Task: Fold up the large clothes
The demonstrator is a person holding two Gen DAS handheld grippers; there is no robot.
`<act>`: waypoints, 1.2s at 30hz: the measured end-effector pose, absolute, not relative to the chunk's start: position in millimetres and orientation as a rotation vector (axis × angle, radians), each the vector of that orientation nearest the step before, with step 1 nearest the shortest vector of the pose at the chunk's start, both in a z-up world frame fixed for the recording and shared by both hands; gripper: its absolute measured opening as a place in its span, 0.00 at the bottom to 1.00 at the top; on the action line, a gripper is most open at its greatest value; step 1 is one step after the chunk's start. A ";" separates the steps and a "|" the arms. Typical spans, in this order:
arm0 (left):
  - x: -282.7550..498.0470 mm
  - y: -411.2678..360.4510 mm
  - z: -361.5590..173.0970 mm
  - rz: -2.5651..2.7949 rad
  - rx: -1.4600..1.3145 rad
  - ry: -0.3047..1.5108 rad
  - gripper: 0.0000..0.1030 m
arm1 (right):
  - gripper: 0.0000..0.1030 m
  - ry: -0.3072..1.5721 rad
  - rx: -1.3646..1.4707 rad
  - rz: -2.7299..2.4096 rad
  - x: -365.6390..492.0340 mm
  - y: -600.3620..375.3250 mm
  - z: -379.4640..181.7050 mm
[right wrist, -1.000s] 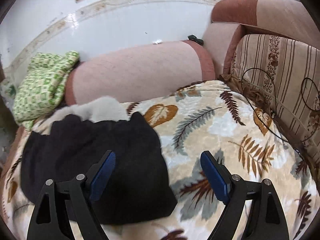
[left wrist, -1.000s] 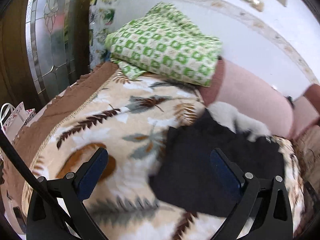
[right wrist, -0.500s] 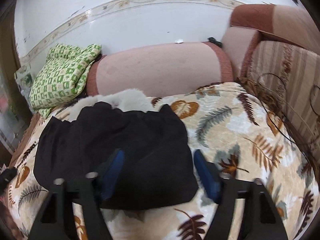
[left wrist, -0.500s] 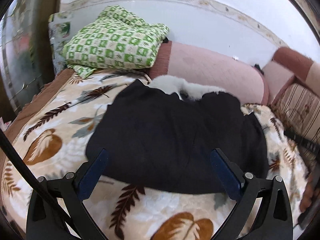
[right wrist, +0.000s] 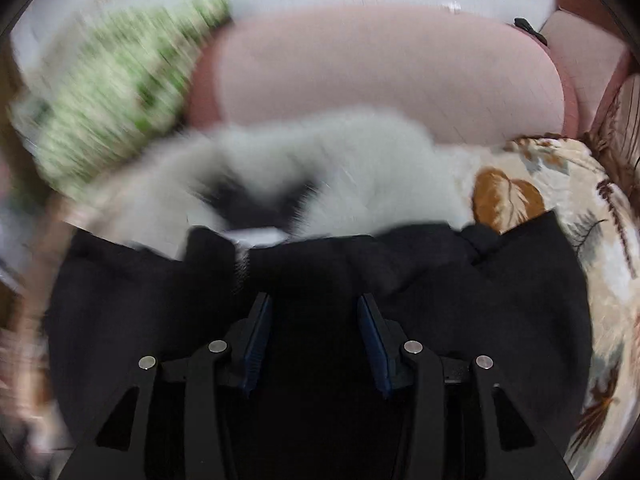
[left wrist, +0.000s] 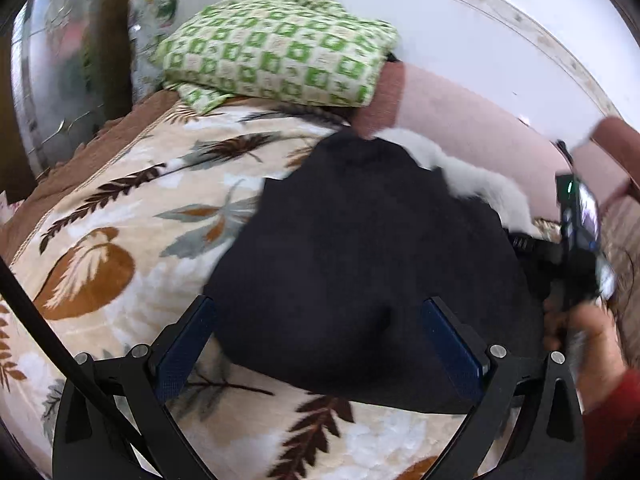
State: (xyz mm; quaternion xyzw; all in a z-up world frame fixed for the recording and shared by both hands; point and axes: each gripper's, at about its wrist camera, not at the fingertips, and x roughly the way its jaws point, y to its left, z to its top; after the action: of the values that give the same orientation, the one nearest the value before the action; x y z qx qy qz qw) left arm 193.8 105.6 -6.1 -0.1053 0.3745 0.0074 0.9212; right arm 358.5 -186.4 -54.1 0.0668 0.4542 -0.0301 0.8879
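Note:
A black garment [left wrist: 372, 264] with a white fur collar [left wrist: 476, 176] lies spread on a leaf-patterned blanket [left wrist: 132, 220]. My left gripper [left wrist: 318, 304] hangs open and wide over the garment's near edge, its pads clear of the cloth. In the right wrist view the same black garment [right wrist: 500, 300] fills the lower half, with the fur collar [right wrist: 360, 172] beyond it. My right gripper [right wrist: 312, 298] is low over the middle of the garment, near the collar. Its jaws are closing with black cloth between them. I cannot see the pads pressing on it.
A green checked pillow [left wrist: 276, 44] rests at the far left against the pink sofa back [right wrist: 380, 72]. A hand in a red sleeve [left wrist: 592, 340] holds the right gripper's body at the right edge. A striped cushion [right wrist: 624, 120] is at the far right.
My right gripper swept left and down from the blanket onto the black garment, and its jaws narrowed a lot. My left gripper sank closer to the garment's near edge, still wide.

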 end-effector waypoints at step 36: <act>189.3 218.0 13.1 0.267 -0.446 0.741 1.00 | 0.30 0.772 -0.034 0.242 314.8 -15.6 17.0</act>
State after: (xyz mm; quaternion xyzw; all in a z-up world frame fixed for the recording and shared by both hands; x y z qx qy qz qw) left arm 189.3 218.0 13.1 -0.2156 0.3581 0.1292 0.8992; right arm 314.8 -15.6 17.0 -0.0163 0.3755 0.1179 0.9192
